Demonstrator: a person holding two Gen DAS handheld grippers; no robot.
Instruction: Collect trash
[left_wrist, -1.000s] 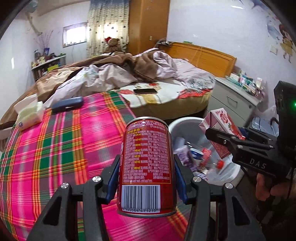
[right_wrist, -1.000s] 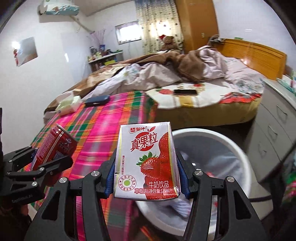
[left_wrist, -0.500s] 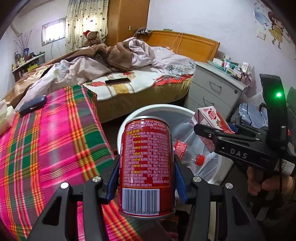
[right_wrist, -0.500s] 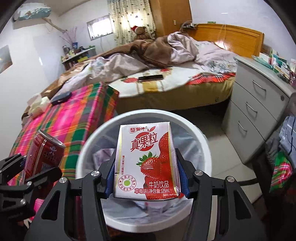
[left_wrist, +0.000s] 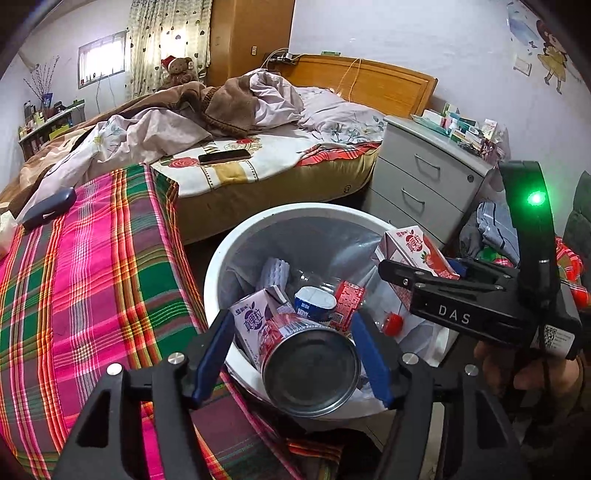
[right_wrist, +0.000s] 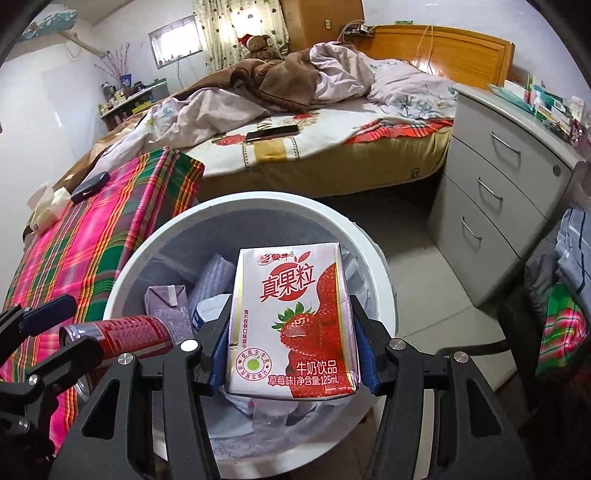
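A white trash bin (left_wrist: 295, 210) with a clear liner holds a purple milk carton (left_wrist: 255, 317), a small cup and wrappers. My left gripper (left_wrist: 295, 350) hangs over its near rim with its jaws opening. The red drink can (left_wrist: 310, 365) is tipped between them, base toward the camera, with a gap at the left pad. From the right wrist view that can (right_wrist: 122, 334) lies sideways between the left gripper's (right_wrist: 83, 326) fingers. My right gripper (right_wrist: 291, 343) is shut on a strawberry milk carton (right_wrist: 295, 325), upright above the bin (right_wrist: 258, 201). In the left wrist view that carton (left_wrist: 417, 247) sits over the bin's right rim.
A pink and green plaid-covered table (left_wrist: 92, 277) borders the bin on the left, with a dark case (left_wrist: 48, 206) on it. Behind is an unmade bed (left_wrist: 258, 166) with a phone (left_wrist: 225, 157). A grey drawer cabinet (left_wrist: 424, 177) stands at the right, with clothes (left_wrist: 495, 229) piled beside it.
Both grippers moved over the bin and lower. The left jaws widened and the can tipped from upright onto its side, base toward the camera. The carton stays gripped.
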